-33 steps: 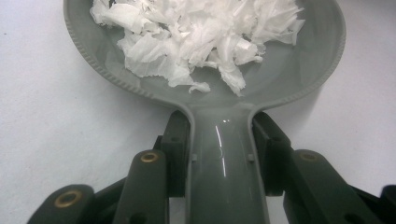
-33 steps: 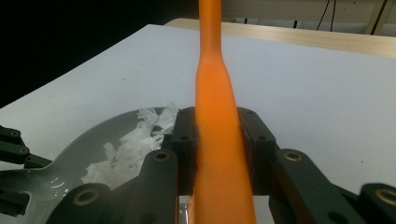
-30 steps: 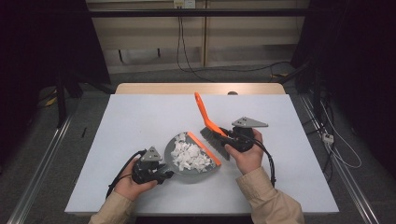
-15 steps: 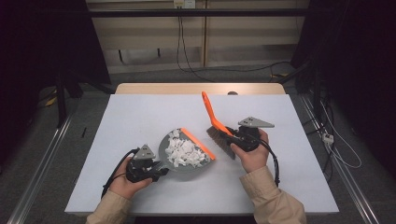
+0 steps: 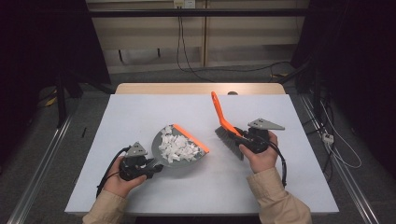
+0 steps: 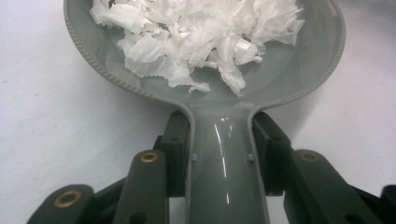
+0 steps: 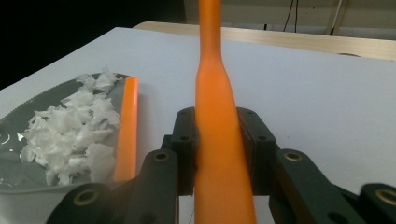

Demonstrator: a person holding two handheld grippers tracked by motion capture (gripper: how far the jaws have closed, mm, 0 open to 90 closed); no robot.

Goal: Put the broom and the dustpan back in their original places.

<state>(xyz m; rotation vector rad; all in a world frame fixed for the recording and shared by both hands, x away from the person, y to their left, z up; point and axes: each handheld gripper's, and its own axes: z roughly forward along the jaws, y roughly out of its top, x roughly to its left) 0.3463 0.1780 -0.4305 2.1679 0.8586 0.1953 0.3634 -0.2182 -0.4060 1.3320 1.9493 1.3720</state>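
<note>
White cloth covers the table (image 5: 140,116), and the room behind it is dark with some cables hanging down.

The left gripper (image 5: 156,169) sits near the front of the table, held in the person's left hand (image 5: 122,179). Its two black jaws are squeezed tight on the grey handle of the dustpan (image 5: 175,161), one jaw on each side. In the left gripper view, the handle (image 6: 226,172) runs straight up between the jaws and the pan (image 6: 93,60) opens wide just past them.

The dustpan lies on the table near the middle. It has an orange lip (image 5: 191,137) along its far edge. Inside it is a heap of white paper bits (image 5: 176,147). The bits are torn and crumpled, and they fill most of the pan. None of them lie on the table that I can see.

The right gripper (image 5: 243,141) is held in the right hand (image 5: 259,156). Its jaws are clamped on the orange handle of the brush (image 5: 219,114). The handle points up and away, tilted toward the back of the table. The grey bristles (image 5: 229,142) point down at the table, just beside the gripper. I cannot tell if they touch the cloth.

The brush is to the right of the dustpan, with a gap between them. In the right gripper view, the orange handle (image 7: 215,140) stands between the jaws, and the pan with its paper bits (image 7: 70,135) is off to the left.
</note>
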